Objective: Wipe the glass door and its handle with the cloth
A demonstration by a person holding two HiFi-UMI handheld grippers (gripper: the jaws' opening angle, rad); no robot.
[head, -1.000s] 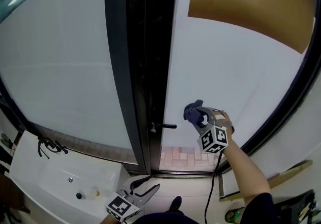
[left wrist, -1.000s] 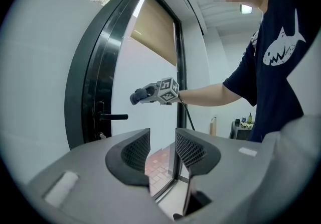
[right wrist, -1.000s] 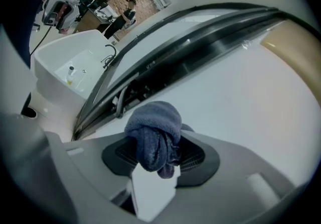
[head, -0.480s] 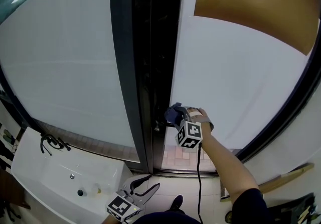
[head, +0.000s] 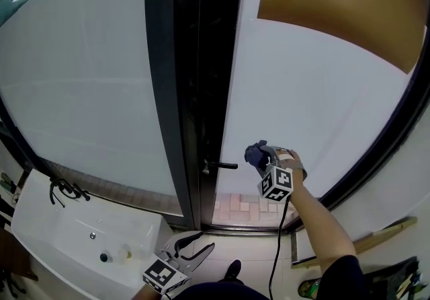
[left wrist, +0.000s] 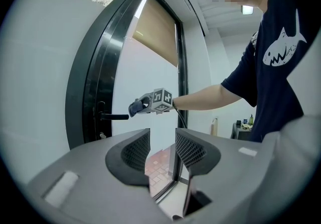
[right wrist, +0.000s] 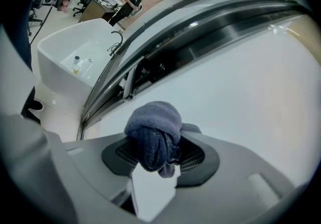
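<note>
The frosted glass door stands in a black frame, with a black lever handle at its left edge. My right gripper is shut on a bunched dark blue cloth, which sits against the glass just right of the handle's tip. In the right gripper view the cloth bulges out between the jaws of that gripper, and the handle lies beyond it. My left gripper hangs low near the floor, open and holding nothing. The left gripper view shows its jaws apart and the handle.
A white sink with a black faucet stands at the lower left. A tan blind covers the door's upper right. A wooden strip leans at the lower right. A second frosted pane lies left of the frame.
My right gripper carried the cloth left onto the handle half a second ago, then came back right off it onto the glass. The left gripper has barely moved.
</note>
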